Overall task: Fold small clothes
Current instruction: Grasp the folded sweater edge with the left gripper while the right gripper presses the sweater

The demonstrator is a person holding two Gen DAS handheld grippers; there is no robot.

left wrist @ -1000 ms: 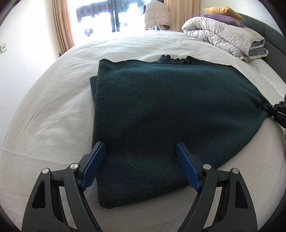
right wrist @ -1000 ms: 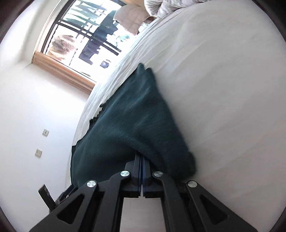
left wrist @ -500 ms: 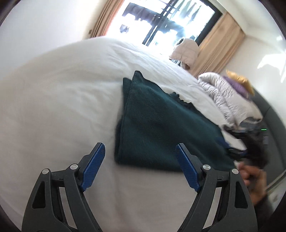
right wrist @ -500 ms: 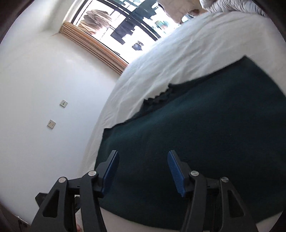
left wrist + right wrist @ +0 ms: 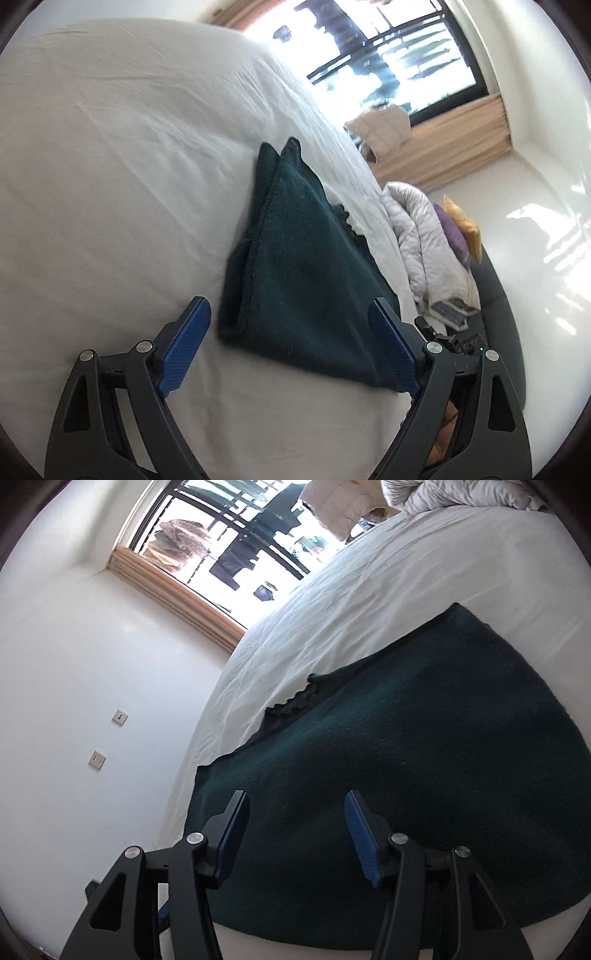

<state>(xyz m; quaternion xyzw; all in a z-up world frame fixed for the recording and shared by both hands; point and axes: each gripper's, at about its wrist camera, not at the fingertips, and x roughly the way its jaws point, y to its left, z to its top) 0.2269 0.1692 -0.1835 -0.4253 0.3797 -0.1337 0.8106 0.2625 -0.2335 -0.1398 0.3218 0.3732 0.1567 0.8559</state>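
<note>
White bedsheet covers a wide bed, with a bright window and tan curtain behind it. On the sheet lies a dark green knitted garment, folded over so that two layers show along its left edge in the left wrist view; a scalloped trim peeks out at its far side in the right wrist view.

Left gripper hovers over the garment's near corner, jaws spread wide, nothing between them. Right gripper hangs above the garment's near part, jaws likewise apart and holding nothing; whether the fingers touch the cloth cannot be told.

At the bed's far end sit a crumpled grey duvet, a purple pillow and a yellow pillow. Two wall outlets sit on the white wall.
</note>
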